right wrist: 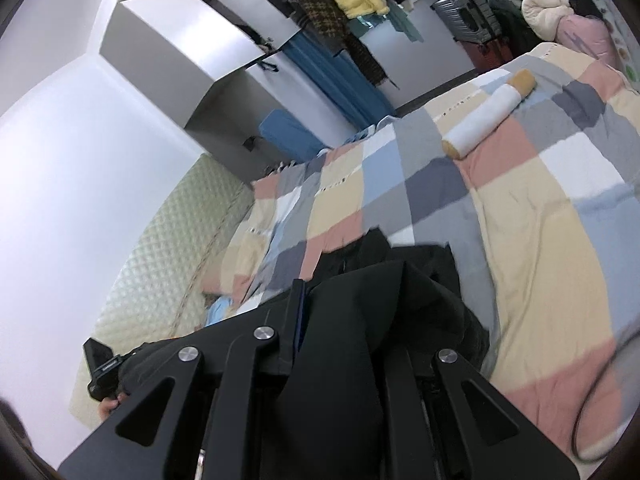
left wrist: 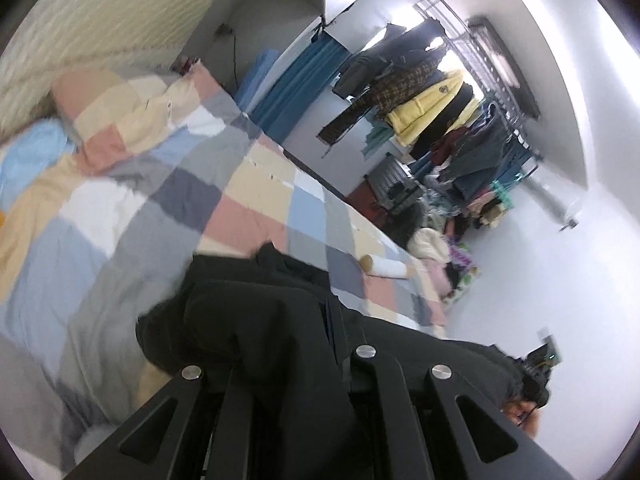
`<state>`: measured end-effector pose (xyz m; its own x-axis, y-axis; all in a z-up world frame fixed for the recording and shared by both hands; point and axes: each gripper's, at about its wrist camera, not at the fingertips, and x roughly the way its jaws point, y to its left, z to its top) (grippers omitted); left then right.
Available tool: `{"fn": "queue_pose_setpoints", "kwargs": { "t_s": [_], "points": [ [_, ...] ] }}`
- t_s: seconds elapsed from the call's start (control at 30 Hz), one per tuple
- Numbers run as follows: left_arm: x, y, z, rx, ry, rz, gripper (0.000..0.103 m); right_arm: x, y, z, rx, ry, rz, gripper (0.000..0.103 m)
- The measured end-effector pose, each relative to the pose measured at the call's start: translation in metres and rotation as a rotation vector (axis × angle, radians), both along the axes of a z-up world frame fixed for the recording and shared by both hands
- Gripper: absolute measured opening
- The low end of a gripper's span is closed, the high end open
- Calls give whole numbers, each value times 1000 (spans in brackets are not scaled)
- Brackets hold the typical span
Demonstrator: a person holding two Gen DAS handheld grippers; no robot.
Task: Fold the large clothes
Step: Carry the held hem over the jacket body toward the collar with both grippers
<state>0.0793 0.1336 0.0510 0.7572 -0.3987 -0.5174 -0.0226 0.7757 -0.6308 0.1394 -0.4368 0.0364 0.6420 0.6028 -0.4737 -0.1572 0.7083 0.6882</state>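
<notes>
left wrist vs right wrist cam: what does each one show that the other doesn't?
Left wrist only: the left gripper shut on the black garment, the metal clothes rack's frame, and bare pale floor.

Right wrist only: the right gripper shut on the same black garment, the grey suitcase, and a black cable at the right edge.

Both: the patchwork bedspread, the white-and-tan roll pillow, the yellow jacket, the blue curtain and the quilted headboard.
</notes>
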Motion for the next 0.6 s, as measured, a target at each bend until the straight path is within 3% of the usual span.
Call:
{"fn": "queue_pose_setpoints", "kwargs": {
  "t_s": [0.27, 0.37, 0.5, 0.6],
  "points": [
    [94, -20, 4, 125, 70, 40, 9, 86, -4, -22, 7, 75, -74, 13],
    [135, -26, -14, 164, 127, 59, 9, 111, -1, -42, -28, 122, -94, 14],
    [174, -33, -43, 188, 194, 40, 9, 139, 6, -68, -160, 195, -97, 14],
    [193, -32, -66, 199, 233, 36, 10, 157, 8, -93, -183, 240, -88, 14]
  ]
}}
